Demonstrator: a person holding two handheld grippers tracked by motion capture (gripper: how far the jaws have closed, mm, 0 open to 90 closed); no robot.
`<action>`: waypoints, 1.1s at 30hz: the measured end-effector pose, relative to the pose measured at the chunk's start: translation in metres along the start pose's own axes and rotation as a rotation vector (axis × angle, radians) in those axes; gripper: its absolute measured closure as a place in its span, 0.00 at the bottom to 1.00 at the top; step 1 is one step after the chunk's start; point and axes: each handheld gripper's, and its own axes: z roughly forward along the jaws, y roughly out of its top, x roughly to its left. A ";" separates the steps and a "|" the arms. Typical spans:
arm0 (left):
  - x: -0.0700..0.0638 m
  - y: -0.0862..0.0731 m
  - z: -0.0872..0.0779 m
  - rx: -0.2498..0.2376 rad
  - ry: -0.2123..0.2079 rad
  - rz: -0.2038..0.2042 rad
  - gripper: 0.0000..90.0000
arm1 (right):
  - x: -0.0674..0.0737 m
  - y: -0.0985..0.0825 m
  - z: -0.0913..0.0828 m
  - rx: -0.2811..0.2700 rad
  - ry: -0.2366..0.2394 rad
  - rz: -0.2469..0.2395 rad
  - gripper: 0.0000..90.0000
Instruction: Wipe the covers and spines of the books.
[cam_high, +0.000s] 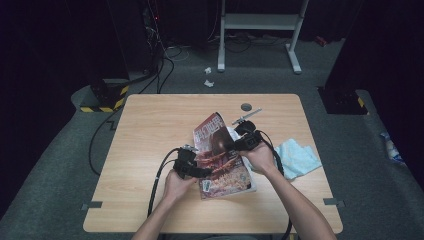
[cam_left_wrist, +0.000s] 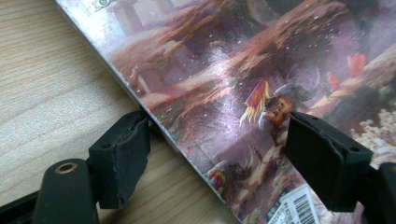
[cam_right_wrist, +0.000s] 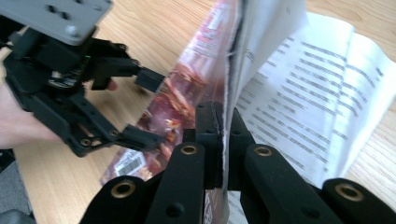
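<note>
The magazine (cam_high: 222, 160) lies near the middle of the bench (cam_high: 150, 125), with a blue cloth (cam_high: 297, 157) just to its right. It looks light, floppy and glossy, so its cover will likely slip and crease easily. Your right gripper (cam_right_wrist: 223, 135) has its fingers pinched shut on the lifted cover's edge, above the printed pages; thin paper like this could tear if you pull hard. Your left gripper (cam_left_wrist: 217, 144) has its fingers wide, straddling the magazine's lower left edge without pressing.
</note>
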 end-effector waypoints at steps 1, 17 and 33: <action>0.000 0.000 0.000 -0.003 0.001 0.007 0.24 | 0.001 0.000 0.000 0.000 -0.001 -0.003 0.98; 0.004 -0.001 0.002 -0.040 -0.058 -0.028 0.37 | -0.003 -0.004 -0.004 -0.043 0.044 -0.021 0.98; 0.000 -0.003 -0.002 -0.020 -0.014 -0.027 0.62 | -0.024 -0.020 0.024 0.069 -0.172 0.015 0.81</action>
